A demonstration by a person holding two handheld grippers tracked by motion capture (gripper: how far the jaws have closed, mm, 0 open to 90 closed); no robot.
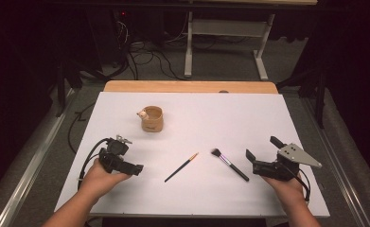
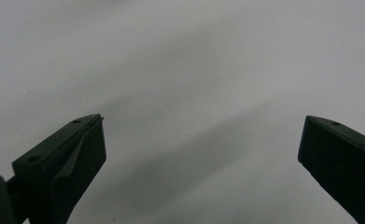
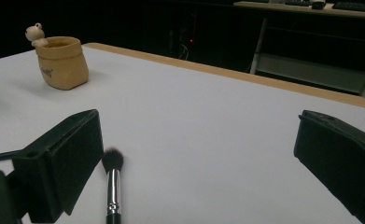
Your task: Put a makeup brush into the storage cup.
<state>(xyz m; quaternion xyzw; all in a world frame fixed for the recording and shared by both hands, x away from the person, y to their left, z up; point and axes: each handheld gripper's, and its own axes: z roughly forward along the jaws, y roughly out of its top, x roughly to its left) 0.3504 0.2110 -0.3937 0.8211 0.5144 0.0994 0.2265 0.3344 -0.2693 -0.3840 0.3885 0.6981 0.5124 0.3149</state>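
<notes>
Makeup brush (image 1: 229, 164), black-handled with a silver ferrule and dark, seemingly soft bristles, lies flat; both grippers' jaws gape empty.

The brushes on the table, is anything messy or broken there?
Nothing looks broken or spilled. The makeup brush and the thin paintbrush lie loose on the white table, apart from each other, not in the little cup, which stands upright. Both tools are open and hold nothing.

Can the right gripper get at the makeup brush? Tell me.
Probably yes. The right gripper is open, and the makeup brush lies flat just beside it with bare table between them.
</notes>
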